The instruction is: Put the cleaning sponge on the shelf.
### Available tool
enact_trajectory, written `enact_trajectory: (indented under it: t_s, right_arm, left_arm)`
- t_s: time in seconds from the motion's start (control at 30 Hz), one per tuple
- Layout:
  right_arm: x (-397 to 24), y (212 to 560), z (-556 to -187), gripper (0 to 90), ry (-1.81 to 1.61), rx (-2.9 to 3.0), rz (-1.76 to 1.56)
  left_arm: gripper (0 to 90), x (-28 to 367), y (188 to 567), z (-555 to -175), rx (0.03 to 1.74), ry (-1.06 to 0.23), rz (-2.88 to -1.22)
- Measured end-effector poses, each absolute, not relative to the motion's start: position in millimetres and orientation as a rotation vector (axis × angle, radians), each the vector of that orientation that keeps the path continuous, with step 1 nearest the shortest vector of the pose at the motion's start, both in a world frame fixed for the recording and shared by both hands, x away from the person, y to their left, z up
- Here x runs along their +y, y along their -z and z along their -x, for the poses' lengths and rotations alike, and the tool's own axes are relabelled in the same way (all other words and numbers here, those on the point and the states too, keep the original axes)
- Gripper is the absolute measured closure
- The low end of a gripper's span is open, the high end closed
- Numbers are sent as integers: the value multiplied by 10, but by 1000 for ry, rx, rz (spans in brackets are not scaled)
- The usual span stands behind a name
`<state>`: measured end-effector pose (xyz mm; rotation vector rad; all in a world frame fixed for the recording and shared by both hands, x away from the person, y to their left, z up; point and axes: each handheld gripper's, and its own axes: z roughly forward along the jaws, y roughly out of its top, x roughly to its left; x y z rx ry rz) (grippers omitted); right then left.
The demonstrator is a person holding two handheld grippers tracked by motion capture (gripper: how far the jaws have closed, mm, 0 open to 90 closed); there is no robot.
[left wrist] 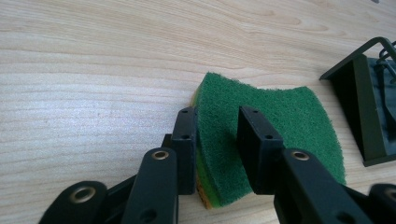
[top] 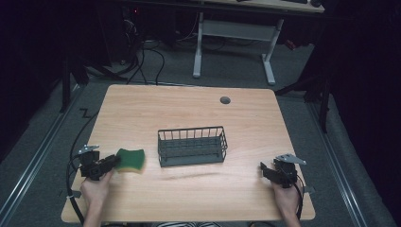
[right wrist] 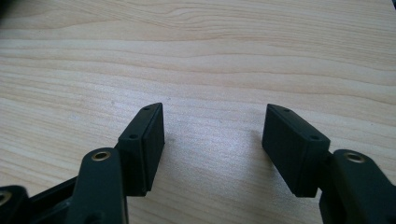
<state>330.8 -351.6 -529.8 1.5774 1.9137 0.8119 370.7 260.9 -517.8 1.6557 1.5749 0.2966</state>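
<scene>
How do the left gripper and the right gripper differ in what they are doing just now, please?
The left gripper pinches the green sponge at its near corner; the right gripper has nothing between its pads. The left's jaws stand narrow, the right's wide apart. Both sit low over the wooden table, each in a hand.

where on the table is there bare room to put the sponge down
Bare wood lies beyond the wire basket toward the grommet hole, and along the near edge between the left tongs and right tongs. The one tight spot is the narrow strip between sponge and basket. The table is otherwise free.
</scene>
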Motion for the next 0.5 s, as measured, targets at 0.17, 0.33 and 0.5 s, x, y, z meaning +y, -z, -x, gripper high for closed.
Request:
enact_trajectory:
  t_s: [0.17, 0.33, 0.5]
  right_arm:
    - [-3514, 5297, -3307, 391, -811, 1910, -1587]
    - [-3520, 5297, -3309, 391, -810, 1907, -1585]
    - [-3521, 5297, -3309, 387, -809, 1906, -1586]
  left_arm:
    - [705, 2621, 5189, -3715, 1582, -277, -1650]
    - [715, 2626, 5195, -3718, 1586, -272, -1650]
    - [727, 2623, 5195, -3718, 1588, -275, -1653]
